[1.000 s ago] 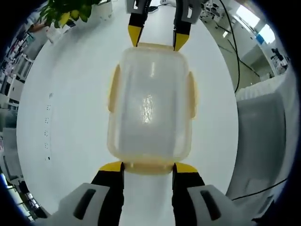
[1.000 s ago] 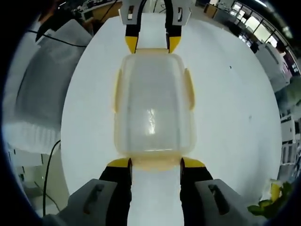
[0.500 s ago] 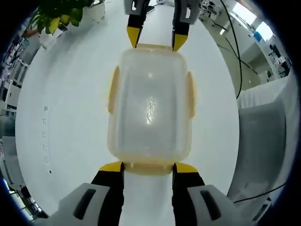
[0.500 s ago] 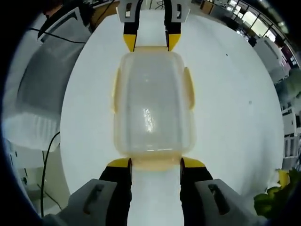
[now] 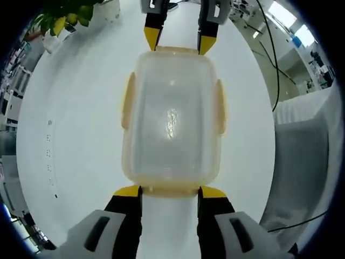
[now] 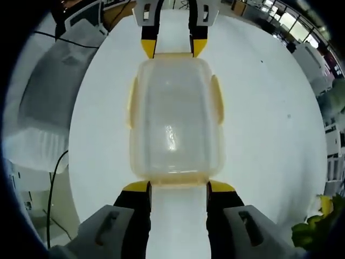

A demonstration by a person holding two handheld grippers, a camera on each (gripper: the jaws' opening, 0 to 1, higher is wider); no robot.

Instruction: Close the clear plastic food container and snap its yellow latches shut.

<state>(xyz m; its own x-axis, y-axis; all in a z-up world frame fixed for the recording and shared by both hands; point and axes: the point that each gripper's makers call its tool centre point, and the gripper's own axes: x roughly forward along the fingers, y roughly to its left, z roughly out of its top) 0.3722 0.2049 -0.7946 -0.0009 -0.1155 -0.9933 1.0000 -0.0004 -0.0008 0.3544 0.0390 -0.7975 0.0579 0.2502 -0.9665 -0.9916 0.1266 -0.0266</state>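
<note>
Flanking container [image 5: 170,118] ends: both tools; table [image 5: 75,135] margins open.

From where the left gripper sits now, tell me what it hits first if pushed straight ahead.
The left gripper would meet the near end of the clear container, which already looks touching or almost touching its open jaws.

1. The left gripper view looks steeply down on the white table [image 5: 64,135] from close above one short end of the container [image 5: 171,118].
2. The right gripper view faces it from the opposite short end, equally near.
3. Both views share the container [image 6: 175,118], the table [image 6: 259,124], and each other's fingers [image 5: 180,39] [image 6: 173,46].
</note>
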